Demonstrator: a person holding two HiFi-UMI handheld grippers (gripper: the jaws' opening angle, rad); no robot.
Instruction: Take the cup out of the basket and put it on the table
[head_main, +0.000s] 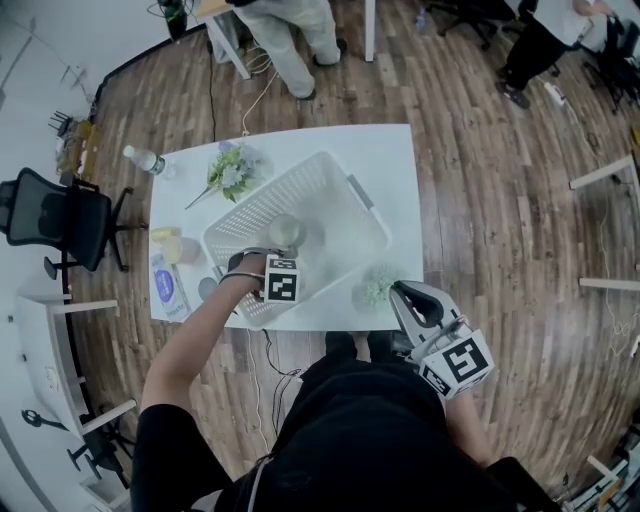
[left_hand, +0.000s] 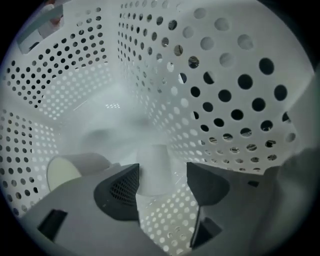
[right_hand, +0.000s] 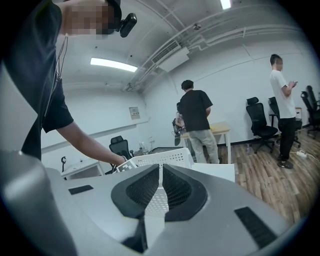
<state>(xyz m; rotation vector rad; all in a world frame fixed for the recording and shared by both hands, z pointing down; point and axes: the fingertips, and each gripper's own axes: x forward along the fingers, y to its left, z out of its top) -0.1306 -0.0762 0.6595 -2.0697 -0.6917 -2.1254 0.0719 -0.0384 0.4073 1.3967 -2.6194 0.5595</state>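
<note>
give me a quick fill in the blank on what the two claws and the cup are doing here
1. The cup stands inside the white ___.
2. The left claw has its jaws ___ on either side of the cup.
3. The right claw is ___, with nothing between its jaws.
Missing words: basket; open; shut

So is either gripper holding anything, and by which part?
Nothing held. The left gripper stands open around a white cup in the basket; the right gripper is shut, empty.
</note>
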